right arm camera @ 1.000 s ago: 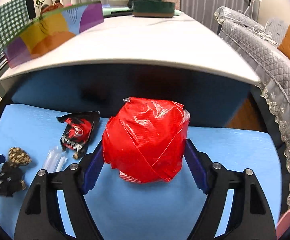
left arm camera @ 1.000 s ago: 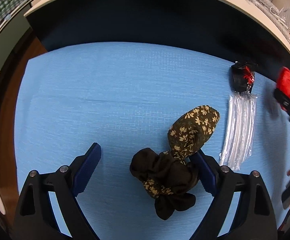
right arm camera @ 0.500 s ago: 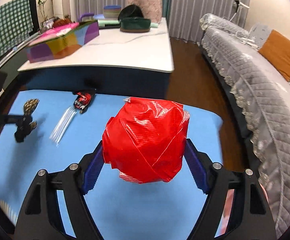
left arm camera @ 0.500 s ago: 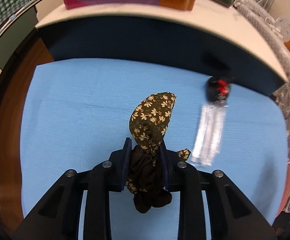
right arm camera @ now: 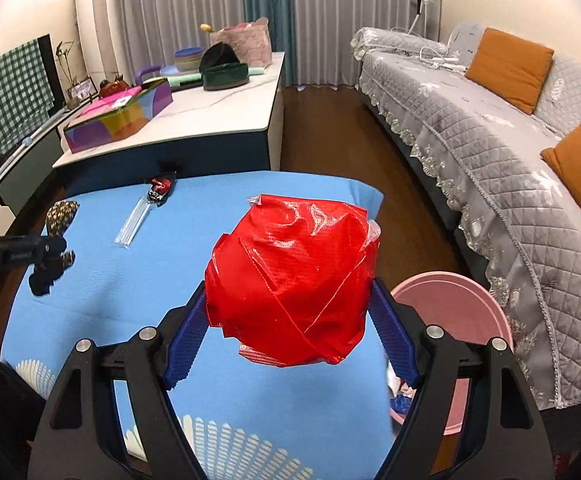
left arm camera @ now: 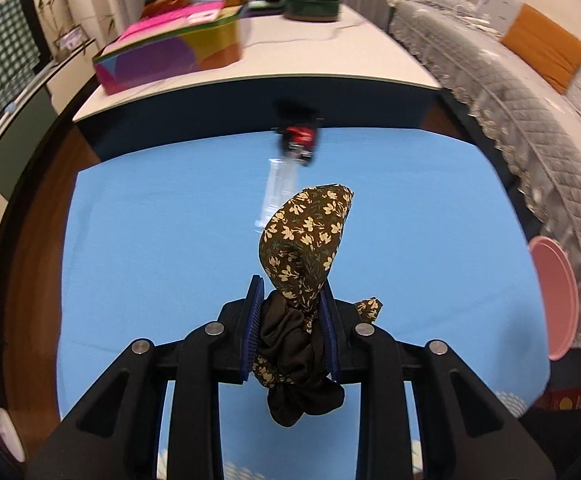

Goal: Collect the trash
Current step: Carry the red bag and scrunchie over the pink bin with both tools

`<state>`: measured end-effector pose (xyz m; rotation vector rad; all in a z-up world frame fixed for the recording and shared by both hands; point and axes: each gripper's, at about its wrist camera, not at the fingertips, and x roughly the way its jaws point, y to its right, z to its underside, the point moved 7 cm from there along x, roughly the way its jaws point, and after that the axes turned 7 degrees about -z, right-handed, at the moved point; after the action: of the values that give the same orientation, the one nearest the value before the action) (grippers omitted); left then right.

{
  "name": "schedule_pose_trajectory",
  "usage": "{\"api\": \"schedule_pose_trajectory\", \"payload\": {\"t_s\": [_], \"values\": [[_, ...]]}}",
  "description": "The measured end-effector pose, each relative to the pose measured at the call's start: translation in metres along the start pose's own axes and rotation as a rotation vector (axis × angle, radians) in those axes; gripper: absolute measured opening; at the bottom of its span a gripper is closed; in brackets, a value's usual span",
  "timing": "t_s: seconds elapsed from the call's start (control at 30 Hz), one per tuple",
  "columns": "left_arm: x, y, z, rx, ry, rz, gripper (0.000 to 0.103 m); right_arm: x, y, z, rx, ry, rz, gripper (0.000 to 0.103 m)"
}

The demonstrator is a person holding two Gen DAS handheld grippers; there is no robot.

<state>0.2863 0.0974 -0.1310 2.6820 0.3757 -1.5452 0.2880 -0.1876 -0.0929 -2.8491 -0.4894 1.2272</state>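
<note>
My left gripper (left arm camera: 290,292) is shut on a dark floral cloth bundle (left arm camera: 306,236) and holds it above the blue table cover (left arm camera: 150,240). The right wrist view shows the same gripper (right arm camera: 56,248) and cloth (right arm camera: 62,212) at the far left. My right gripper (right arm camera: 288,296) is shut on a crumpled red plastic wad (right arm camera: 294,280), raised over the cover's right part, just left of a pink bin (right arm camera: 450,304). A red-and-black wrapper (left arm camera: 299,140) and a clear plastic sleeve (left arm camera: 276,188) lie at the cover's far edge.
The pink bin (left arm camera: 554,296) stands on the floor between the blue cover and a grey quilted sofa (right arm camera: 490,120). Beyond the cover is a white-topped table (right arm camera: 210,112) with a colourful box (right arm camera: 118,120) and bowls. Wood floor lies either side.
My left gripper shut on the floral cloth and lifted it off the cover. My right gripper carried the red wad up and to the right, bringing the pink bin into view.
</note>
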Motion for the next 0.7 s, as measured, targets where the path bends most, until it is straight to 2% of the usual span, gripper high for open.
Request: {"api": "schedule_pose_trajectory", "payload": {"t_s": [0.1,0.3,0.53,0.7], "values": [[-0.014,0.017,0.008,0.024,0.009,0.004,0.026,-0.012,0.011,0.004,0.021,0.022,-0.01,0.076],[-0.041,0.08,0.025,0.118,0.034,0.044,0.027,-0.029,0.04,0.018,0.055,0.041,0.005,0.076],[-0.06,0.155,0.026,0.247,0.071,0.078,0.027,-0.044,0.083,0.03,0.112,0.06,0.065,0.077],[-0.065,0.199,0.024,0.306,0.08,0.11,0.027,-0.051,0.105,0.035,0.155,0.064,0.076,0.077]]}}
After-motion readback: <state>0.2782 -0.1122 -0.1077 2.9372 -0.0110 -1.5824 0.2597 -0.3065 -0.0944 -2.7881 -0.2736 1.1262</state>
